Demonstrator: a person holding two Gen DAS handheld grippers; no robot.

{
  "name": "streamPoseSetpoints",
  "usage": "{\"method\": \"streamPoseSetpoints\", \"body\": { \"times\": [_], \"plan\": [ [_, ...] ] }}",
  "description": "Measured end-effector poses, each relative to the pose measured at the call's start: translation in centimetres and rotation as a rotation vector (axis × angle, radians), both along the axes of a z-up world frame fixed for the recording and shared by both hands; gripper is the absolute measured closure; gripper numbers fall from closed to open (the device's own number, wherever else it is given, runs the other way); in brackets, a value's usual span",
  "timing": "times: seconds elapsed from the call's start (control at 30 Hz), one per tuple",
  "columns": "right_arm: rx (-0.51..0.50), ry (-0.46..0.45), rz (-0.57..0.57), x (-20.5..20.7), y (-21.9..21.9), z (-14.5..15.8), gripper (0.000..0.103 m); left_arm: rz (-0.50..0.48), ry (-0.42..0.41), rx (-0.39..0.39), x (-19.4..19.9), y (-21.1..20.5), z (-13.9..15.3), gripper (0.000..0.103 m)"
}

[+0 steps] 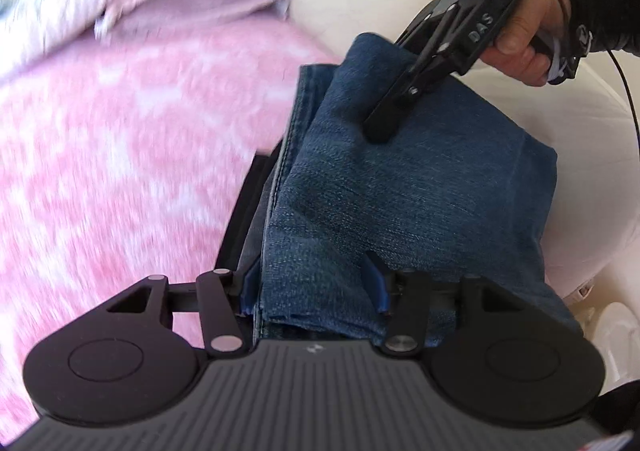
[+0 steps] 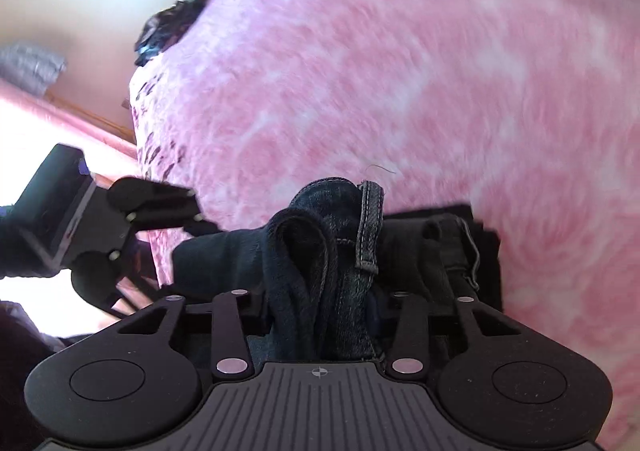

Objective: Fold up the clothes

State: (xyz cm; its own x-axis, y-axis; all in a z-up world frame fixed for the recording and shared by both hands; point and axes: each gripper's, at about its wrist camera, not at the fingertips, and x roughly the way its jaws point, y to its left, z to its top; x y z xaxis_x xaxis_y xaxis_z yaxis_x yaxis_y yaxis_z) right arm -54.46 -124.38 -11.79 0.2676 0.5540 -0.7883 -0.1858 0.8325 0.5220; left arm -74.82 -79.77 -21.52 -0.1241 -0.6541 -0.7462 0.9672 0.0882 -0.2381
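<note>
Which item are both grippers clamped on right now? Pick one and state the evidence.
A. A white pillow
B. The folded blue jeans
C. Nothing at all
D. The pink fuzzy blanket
B. In the left wrist view the left gripper pinches the folded blue jeans at the near edge, while the right gripper bites the far side of the same denim above the pink blanket.
</note>
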Motion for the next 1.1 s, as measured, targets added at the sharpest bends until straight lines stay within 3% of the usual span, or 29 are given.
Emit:
{"method": "streamPoseSetpoints", "body": {
  "times": [0.13,0.2,0.27,0.33,0.4,0.5,0.63,0.7,0.8,0.93,1.0,1.1],
  "plan": [
    [0.005,-0.032,-0.059,-0.8,-1.4,0.0,0.062,0.020,-0.012,0.010,0.4,-1.7,-0.4,0.054],
    [0.053,-0.006,-0.095,0.1,-2.8,-2.8,0.062,0.025,-0.008,0.065,1.0,-2.9,-1.7,0.053],
    [0.101,0.020,-0.132,0.9,-4.1,-5.5,0.058,0.057,0.049,0.114,2.1,-3.8,-2.8,0.051],
    [0.154,0.042,-0.166,1.5,-5.5,-7.8,0.056,0.118,0.174,0.146,3.9,-4.1,-3.6,0.046],
    [0.172,0.035,-0.181,1.0,-6.1,-7.2,0.055,0.132,0.245,0.154,5.0,-4.0,-3.6,0.045],
    [0.088,-0.022,-0.230,-1.0,-5.3,-3.9,0.047,0.068,0.180,0.131,4.4,-3.0,-2.4,0.047],
    [0.006,-0.135,-0.429,-6.5,-3.4,0.1,0.047,0.033,0.083,0.065,4.3,-1.0,-0.1,0.053],
    [-0.036,-0.192,-0.528,-9.2,-2.4,2.2,0.047,0.006,0.036,0.021,4.2,-0.5,1.0,0.061],
    [-0.090,-0.262,-0.670,-13.3,-0.5,4.8,0.047,-0.118,0.007,-0.029,4.0,-0.8,1.7,0.062],
    [-0.073,-0.179,-0.796,-18.0,6.9,3.4,0.047,-0.292,-0.057,0.030,3.3,-2.9,-0.7,0.059],
    [-0.084,-0.126,-0.851,-19.6,10.4,2.0,0.047,-0.317,-0.016,0.047,4.0,-4.2,-2.3,0.053],
    [-0.226,-0.068,-0.920,-20.9,15.0,1.5,0.047,-0.377,-0.005,0.051,4.9,-5.4,-2.4,0.053]
  ]
}}
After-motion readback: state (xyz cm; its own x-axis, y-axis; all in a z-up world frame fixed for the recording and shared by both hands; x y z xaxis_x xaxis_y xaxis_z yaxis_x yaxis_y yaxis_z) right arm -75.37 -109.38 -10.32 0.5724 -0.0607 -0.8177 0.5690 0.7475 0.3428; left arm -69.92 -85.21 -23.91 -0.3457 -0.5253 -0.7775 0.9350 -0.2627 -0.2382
